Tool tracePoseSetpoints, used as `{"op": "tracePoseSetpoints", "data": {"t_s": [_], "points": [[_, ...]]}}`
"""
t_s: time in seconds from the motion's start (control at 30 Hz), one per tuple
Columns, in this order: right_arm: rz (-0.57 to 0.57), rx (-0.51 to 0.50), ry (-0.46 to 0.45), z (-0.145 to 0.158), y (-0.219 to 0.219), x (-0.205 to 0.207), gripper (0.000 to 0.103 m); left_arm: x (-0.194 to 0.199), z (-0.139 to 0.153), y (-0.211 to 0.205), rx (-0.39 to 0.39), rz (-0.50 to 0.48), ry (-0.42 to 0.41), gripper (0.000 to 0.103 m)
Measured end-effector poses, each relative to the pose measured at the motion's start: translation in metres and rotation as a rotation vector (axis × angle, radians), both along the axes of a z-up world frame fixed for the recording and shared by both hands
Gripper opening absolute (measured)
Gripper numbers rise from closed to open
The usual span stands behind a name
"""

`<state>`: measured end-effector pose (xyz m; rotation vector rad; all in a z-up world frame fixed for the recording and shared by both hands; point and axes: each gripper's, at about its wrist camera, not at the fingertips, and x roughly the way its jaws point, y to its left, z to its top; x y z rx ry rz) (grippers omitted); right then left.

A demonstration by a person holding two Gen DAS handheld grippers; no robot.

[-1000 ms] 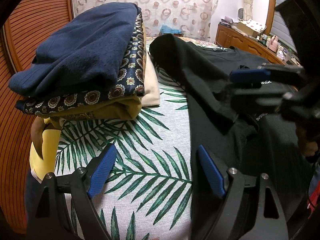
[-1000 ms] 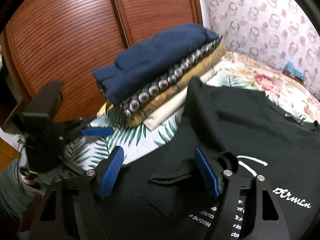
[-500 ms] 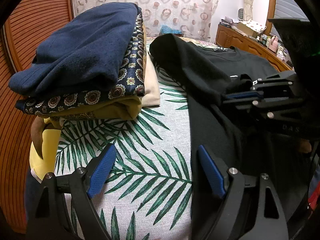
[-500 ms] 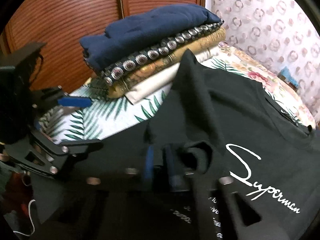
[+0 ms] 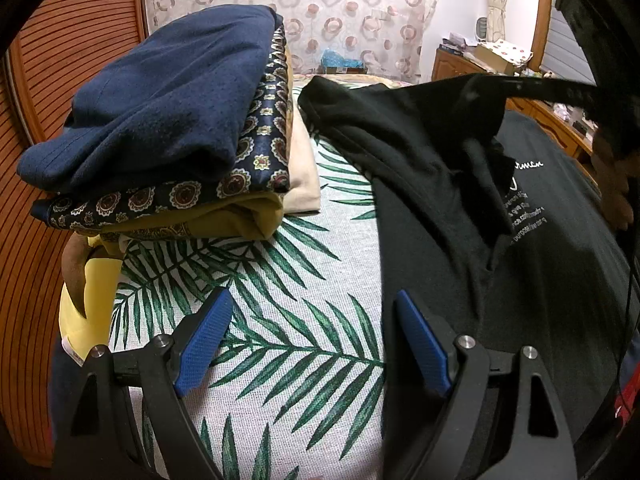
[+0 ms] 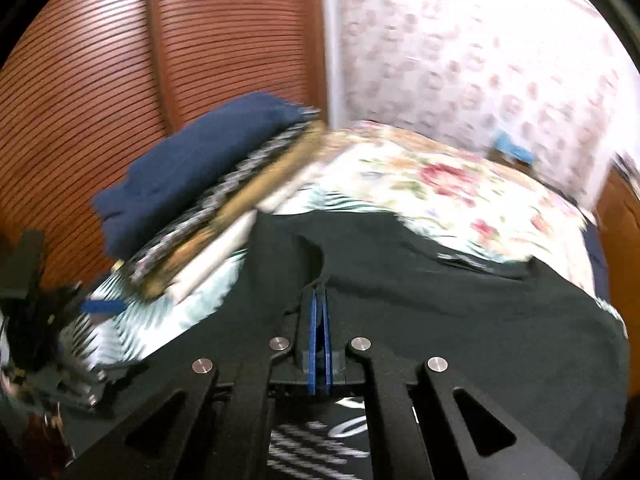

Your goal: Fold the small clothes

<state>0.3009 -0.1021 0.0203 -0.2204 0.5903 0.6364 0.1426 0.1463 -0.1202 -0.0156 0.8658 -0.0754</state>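
Right gripper clenched on black T-shirt sleeve, fabric lifted; left gripper released over leaf-print bedsheet, folded stack ahead-left.

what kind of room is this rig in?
Most likely a home bedroom: a bed under a leaf-print sheet, a stack of folded clothes on it, slatted wooden wardrobe doors behind, and a cluttered dresser by the curtain.

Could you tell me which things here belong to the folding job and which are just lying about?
In the job:
black T-shirt
right gripper, fingers shut on its fabric
left gripper, open
stack of folded clothes

Lying about:
blue packet
cluttered wooden dresser
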Motion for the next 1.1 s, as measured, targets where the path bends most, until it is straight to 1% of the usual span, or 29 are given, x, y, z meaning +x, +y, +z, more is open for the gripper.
{"op": "tracePoseSetpoints", "data": {"t_s": [0.07,0.13,0.2,0.3,0.33,0.37,0.4,0.43,0.5,0.6,0.73,0.83,0.9,0.93,0.97,1.0,1.03,1.07,1.1], "points": [[-0.034,0.027,0.035,0.000,-0.011,0.008,0.002,0.000,0.000,0.001,0.000,0.000,0.000,0.084],[-0.074,0.013,0.054,-0.003,-0.016,0.012,0.003,0.000,0.000,0.001,0.000,0.000,0.000,0.084],[-0.128,-0.011,0.054,-0.006,-0.021,0.013,0.006,0.000,0.000,0.000,0.000,0.000,0.000,0.084],[-0.182,-0.030,0.047,-0.001,-0.021,0.011,0.015,0.000,0.000,-0.001,0.000,0.000,0.000,0.084],[-0.188,-0.034,0.032,0.001,-0.021,0.007,0.024,0.000,0.000,-0.001,0.000,0.000,0.000,0.084],[-0.189,-0.037,0.016,0.002,-0.019,0.004,0.041,0.000,0.000,0.000,0.000,0.000,0.000,0.084],[-0.186,-0.035,0.007,0.002,-0.017,0.000,0.048,0.000,0.000,0.000,0.000,0.000,0.000,0.084],[-0.175,-0.023,0.005,0.001,-0.017,-0.005,0.052,0.000,0.000,-0.001,0.000,0.000,0.000,0.084],[-0.118,0.007,0.042,-0.005,-0.008,-0.010,0.052,0.000,0.000,0.000,0.000,0.000,-0.001,0.085],[0.012,0.041,0.109,-0.016,0.014,-0.022,0.052,0.000,0.000,0.000,0.000,-0.001,0.000,0.085],[0.086,-0.003,0.147,-0.035,0.056,-0.028,0.052,0.000,0.000,-0.001,0.000,-0.001,-0.001,0.085],[0.103,-0.056,0.176,-0.052,0.084,-0.025,0.052,0.000,0.000,-0.001,0.000,-0.001,-0.001,0.085],[0.108,-0.101,0.172,-0.060,0.095,-0.023,0.051,0.000,-0.001,0.000,0.000,-0.001,-0.001,0.085],[0.110,-0.130,0.173,-0.066,0.101,-0.025,0.045,0.000,-0.001,-0.001,0.000,-0.001,-0.001,0.085],[0.111,-0.146,0.176,-0.069,0.100,-0.020,0.038,0.000,-0.001,0.000,0.000,-0.001,-0.001,0.085],[0.106,-0.163,0.163,-0.069,0.101,-0.021,0.033,0.000,-0.001,0.000,0.000,-0.001,-0.001,0.085],[0.105,-0.174,0.154,-0.069,0.101,-0.024,0.020,0.000,-0.001,-0.001,0.001,-0.001,-0.001,0.085],[0.113,-0.174,0.161,-0.068,0.098,-0.020,0.012,0.000,-0.001,0.000,0.001,-0.001,-0.001,0.085],[0.117,-0.177,0.153,-0.067,0.094,-0.021,0.011,0.000,-0.001,-0.001,0.001,-0.001,-0.001,0.085]]}}
